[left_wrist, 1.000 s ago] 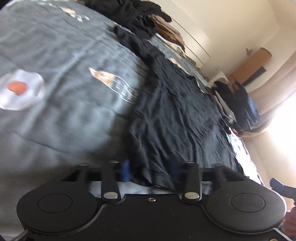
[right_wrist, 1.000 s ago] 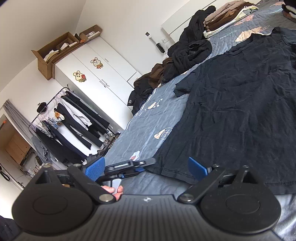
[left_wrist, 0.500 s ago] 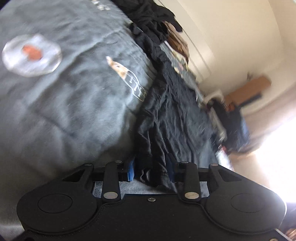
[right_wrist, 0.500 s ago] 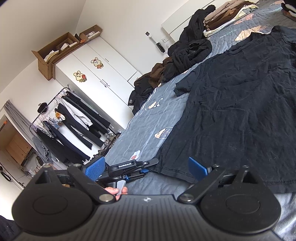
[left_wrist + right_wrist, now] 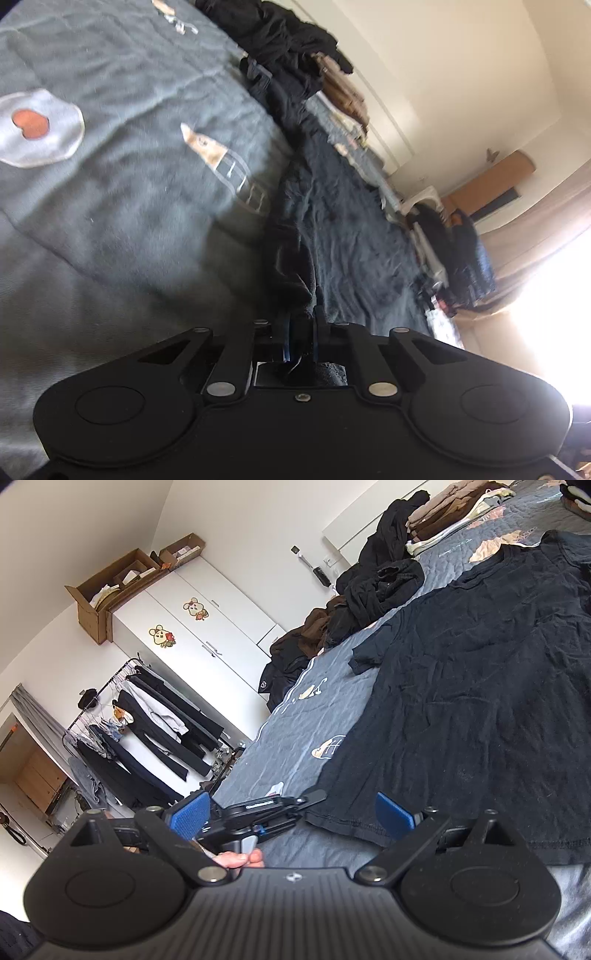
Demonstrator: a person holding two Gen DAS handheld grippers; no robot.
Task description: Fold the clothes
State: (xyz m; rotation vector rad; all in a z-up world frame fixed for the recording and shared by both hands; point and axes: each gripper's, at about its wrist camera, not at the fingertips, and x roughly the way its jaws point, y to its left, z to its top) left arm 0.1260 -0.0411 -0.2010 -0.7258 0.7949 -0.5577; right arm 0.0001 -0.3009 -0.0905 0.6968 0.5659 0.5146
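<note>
Black T-shirt (image 5: 480,701) spread flat on grey bedspread (image 5: 110,221), wrinkled, hem corner bunched.

T-shirt (image 5: 480,709): flat on the bed (image 5: 295,738) — hem nearest
Clothes heap (image 5: 376,590): beyond the sleeve
Wardrobe (image 5: 207,635): left, behind the clothes rack (image 5: 147,731)

We see white walls (image 5: 258,524) and a white wardrobe (image 5: 207,635) with cartoon stickers, open cardboard boxes (image 5: 110,587) on top. Beside it stands a clothes rack (image 5: 147,731). Bright light floods through what seems a curtained window (image 5: 554,288).
</note>
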